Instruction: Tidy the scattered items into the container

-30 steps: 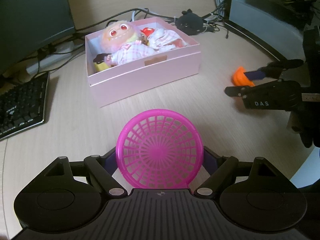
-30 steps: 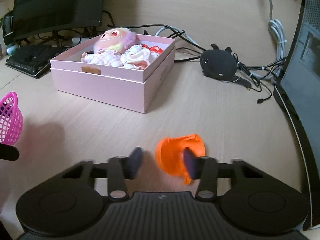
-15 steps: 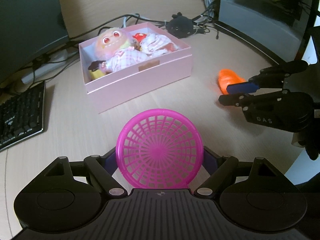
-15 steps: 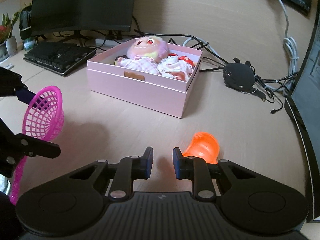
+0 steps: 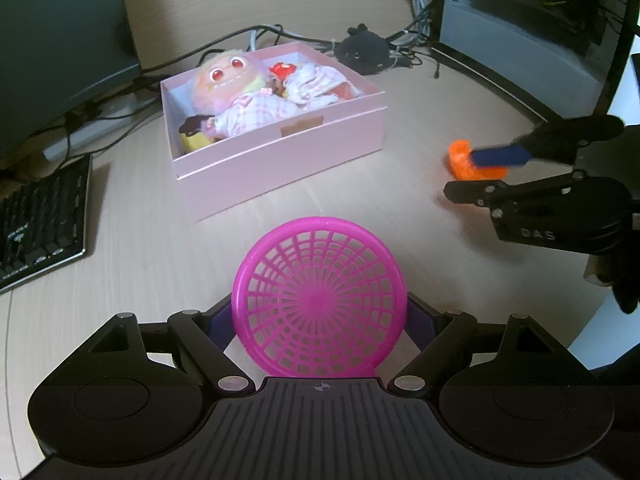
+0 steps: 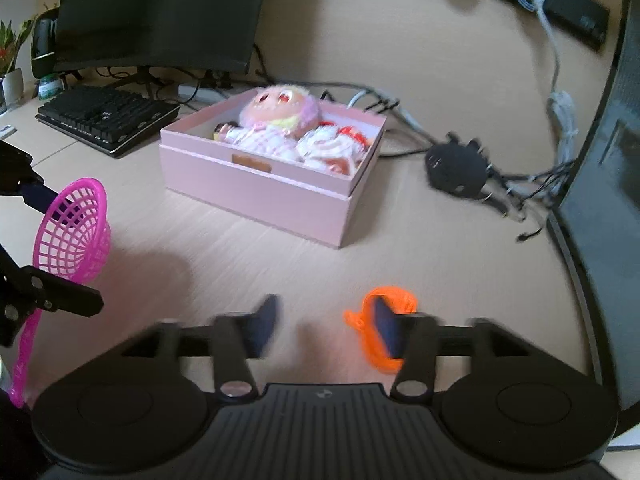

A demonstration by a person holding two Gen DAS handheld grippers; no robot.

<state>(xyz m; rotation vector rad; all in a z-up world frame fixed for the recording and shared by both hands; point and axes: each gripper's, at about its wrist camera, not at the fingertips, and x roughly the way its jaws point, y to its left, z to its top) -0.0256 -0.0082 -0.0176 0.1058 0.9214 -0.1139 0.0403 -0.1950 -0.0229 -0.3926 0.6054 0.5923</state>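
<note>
My left gripper (image 5: 320, 320) is shut on a magenta mesh basket (image 5: 320, 300), its fingers pressing on the basket's two sides. The right wrist view shows that basket (image 6: 72, 236) held up at the far left. An orange cup (image 6: 396, 296) lies on its side on the desk. My right gripper (image 6: 326, 320) hangs low over it with its jaws opening; the right finger overlaps the cup and only bare desk shows between the fingers. From the left wrist view, the right gripper (image 5: 460, 176) reaches in over the orange cup (image 5: 458, 156). The pink box (image 5: 276, 148) (image 6: 256, 192) holds dolls.
A black keyboard (image 5: 40, 220) (image 6: 108, 120) and a dark monitor (image 6: 160, 12) stand left of the box. A black plush (image 6: 456, 168) with tangled cables lies behind it. A computer case (image 5: 520, 40) walls off the right side.
The right gripper's fingers, nearly shut beside the orange cup half a second ago, have spread wide. The right hand drew back slightly. The left gripper kept still with the basket.
</note>
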